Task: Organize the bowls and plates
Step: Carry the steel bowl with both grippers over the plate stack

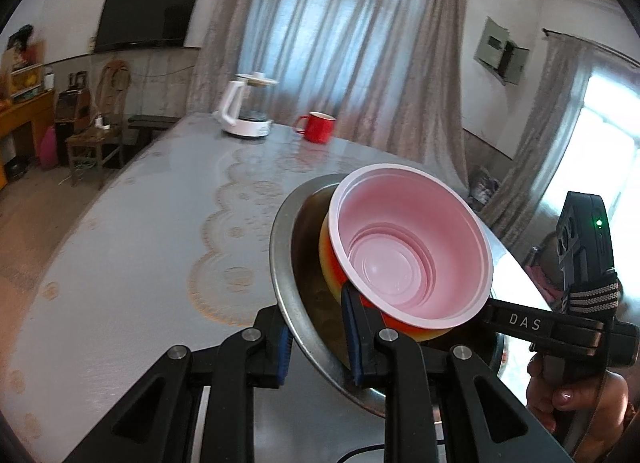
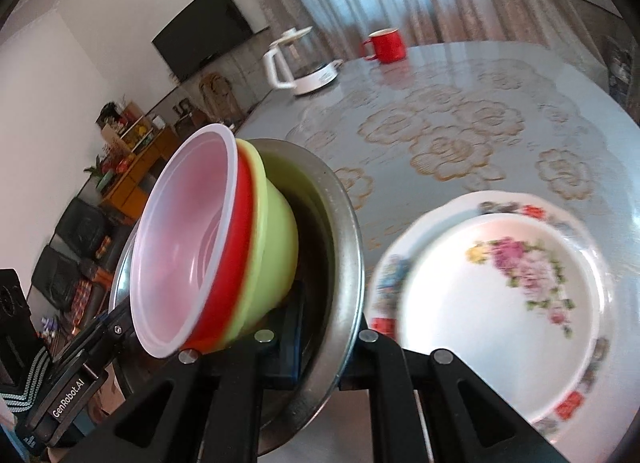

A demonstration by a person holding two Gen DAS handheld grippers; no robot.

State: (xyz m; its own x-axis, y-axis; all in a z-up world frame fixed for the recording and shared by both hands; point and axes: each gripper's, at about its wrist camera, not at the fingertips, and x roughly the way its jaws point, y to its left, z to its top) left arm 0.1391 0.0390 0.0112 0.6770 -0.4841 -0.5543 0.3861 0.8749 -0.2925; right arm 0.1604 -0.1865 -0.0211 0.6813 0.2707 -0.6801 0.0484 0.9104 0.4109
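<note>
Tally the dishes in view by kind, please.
Metal basin: 1
Nested plastic bowls: 3, namely clear, red, green
Floral plates, stacked: at least 2
Red mug: 1
Total: at least 7

Left wrist view: close behind steel basin, facing table's far edge. Right wrist view: opposite rim, same direction. Shared: basin, kettle, mug.

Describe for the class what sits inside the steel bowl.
Inside the steel bowl nest a green bowl, a red bowl and a pink plastic bowl on top. The stack hides the steel bowl's floor.
</note>
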